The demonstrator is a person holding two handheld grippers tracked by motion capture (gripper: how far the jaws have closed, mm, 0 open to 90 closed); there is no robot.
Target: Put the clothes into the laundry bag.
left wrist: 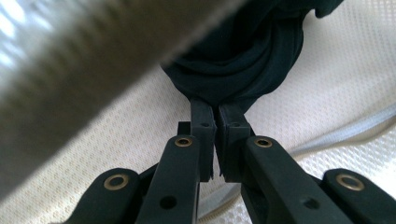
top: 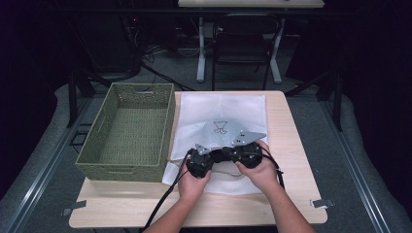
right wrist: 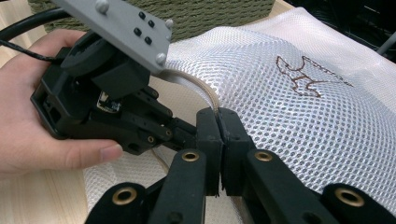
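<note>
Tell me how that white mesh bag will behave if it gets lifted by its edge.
The white mesh bag will probably sag and drape: it is thin netting lying in soft folds. It looks light for its size. The dark cloth pinched in the left claw may shift about inside. The right claw grips the bag's corded rim, which should hold better than the mesh.

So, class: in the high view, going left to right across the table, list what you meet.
Woven green basket → left gripper → right gripper → bare wooden table at the right edge. Both grippers rest over the white mesh bag.
</note>
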